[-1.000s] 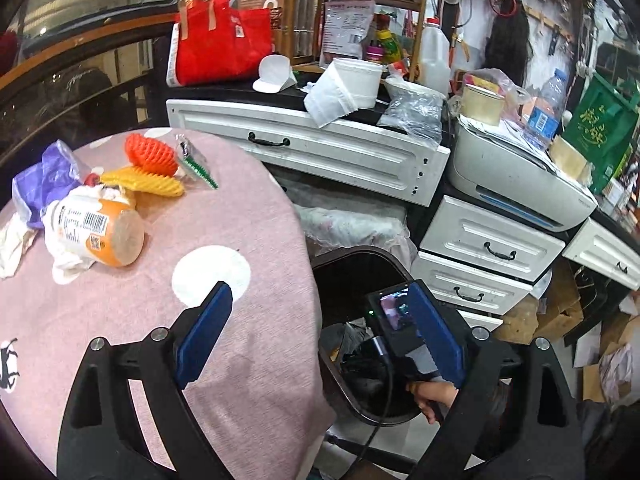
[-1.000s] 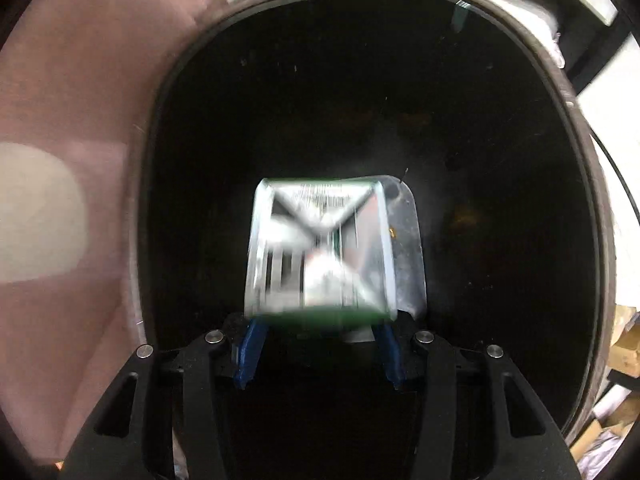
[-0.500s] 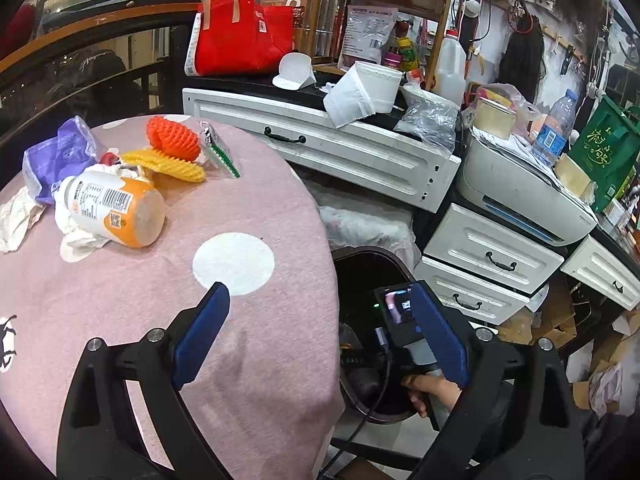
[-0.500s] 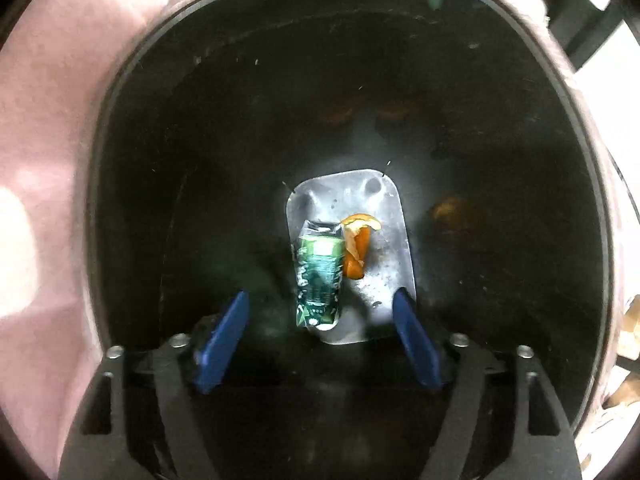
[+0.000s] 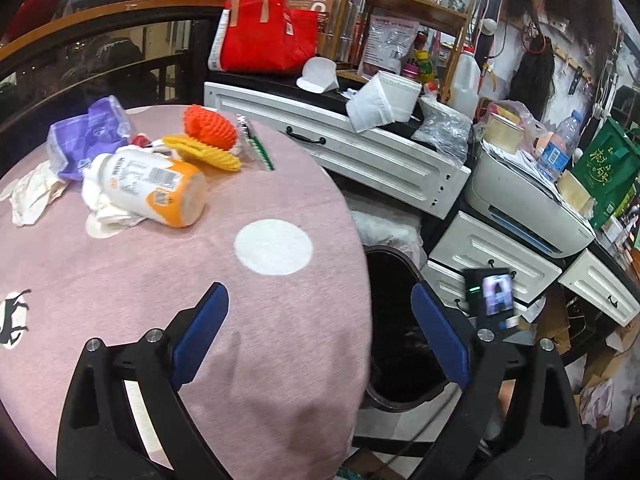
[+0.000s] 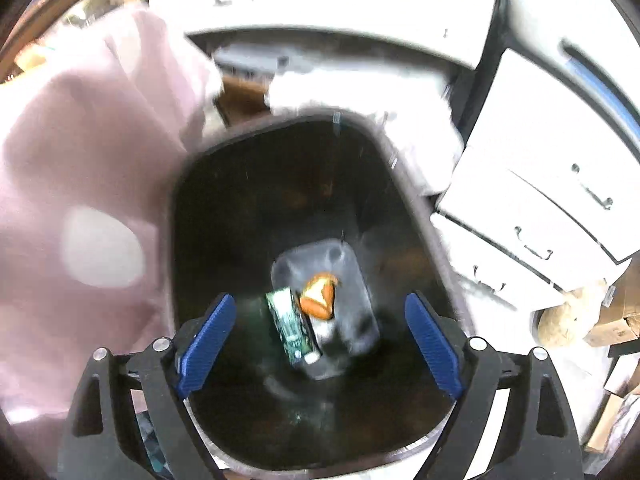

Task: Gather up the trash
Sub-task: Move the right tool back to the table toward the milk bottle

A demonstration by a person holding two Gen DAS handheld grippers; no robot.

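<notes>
My left gripper (image 5: 320, 336) is open and empty above the near edge of the pink round table (image 5: 160, 280). At the table's far left lie an orange-and-white bottle (image 5: 152, 190), white tissue (image 5: 32, 196), a purple wrapper (image 5: 84, 136), an orange foam net (image 5: 208, 128) and a yellow one (image 5: 208, 154). My right gripper (image 6: 320, 340) is open and empty above the black bin (image 6: 304, 400). A green carton (image 6: 290, 326) and orange peel (image 6: 318, 294) lie at the bin's bottom. The bin also shows in the left wrist view (image 5: 396, 320).
White drawer units (image 5: 360, 152) and a printer (image 5: 528, 208) stand behind the bin. A red bag (image 5: 264, 36) and clutter sit on the counter. Cardboard boxes (image 6: 612, 320) lie on the floor at the right.
The green carton left my right gripper and dropped to the bin's bottom. The right gripper opened and rose away from the bin. The left gripper shifted over the table.
</notes>
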